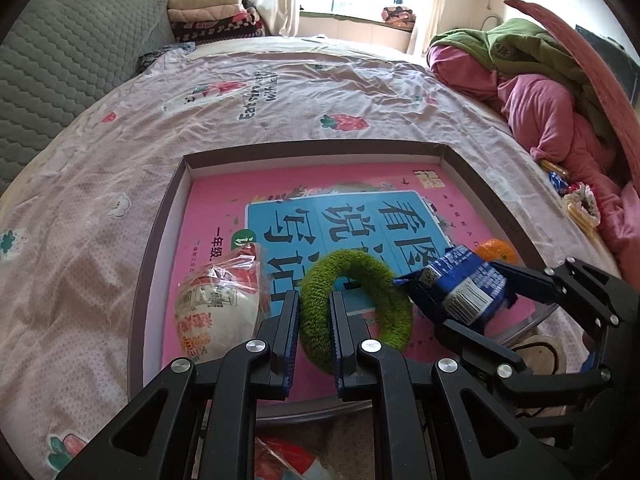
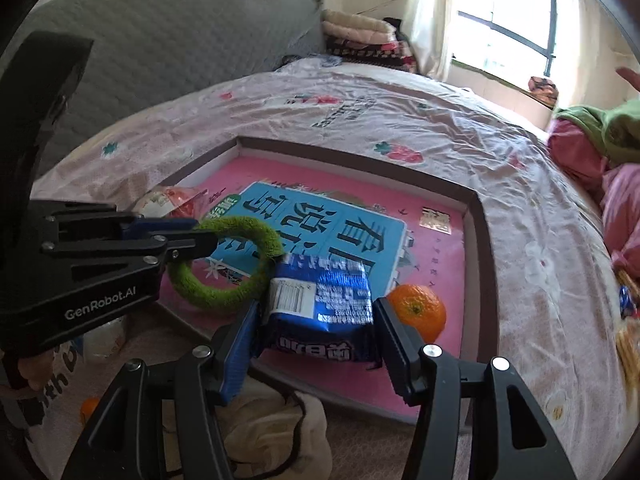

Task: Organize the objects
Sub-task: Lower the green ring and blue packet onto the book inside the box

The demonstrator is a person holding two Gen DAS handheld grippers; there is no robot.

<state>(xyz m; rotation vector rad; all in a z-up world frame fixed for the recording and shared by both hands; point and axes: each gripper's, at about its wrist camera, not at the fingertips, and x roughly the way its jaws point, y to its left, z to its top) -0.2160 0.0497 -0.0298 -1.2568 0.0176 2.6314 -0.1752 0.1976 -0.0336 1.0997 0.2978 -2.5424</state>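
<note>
A shallow box (image 1: 160, 240) (image 2: 478, 240) lies on the bed, with a pink and blue book (image 1: 360, 216) (image 2: 320, 220) flat inside it. My left gripper (image 1: 314, 300) (image 2: 212, 240) is shut on a fuzzy green ring (image 1: 356, 268) (image 2: 240, 226), held over the box's near edge. My right gripper (image 2: 316, 312) (image 1: 472, 292) is shut on a blue snack packet (image 2: 324, 300) (image 1: 460, 284), just right of the ring. An orange (image 2: 420, 310) (image 1: 496, 250) rests in the box behind the packet. A white and red wrapped snack (image 1: 220, 296) (image 2: 172, 200) lies at the box's left side.
The bed sheet (image 1: 280, 92) is pink with strawberry prints. A heap of pink and green clothes (image 1: 540, 92) with small snack packets (image 1: 580, 200) lies to the right. A grey headboard (image 1: 72, 52) and folded blankets (image 1: 216, 16) stand behind. Beige cloth (image 2: 272, 428) lies below the box edge.
</note>
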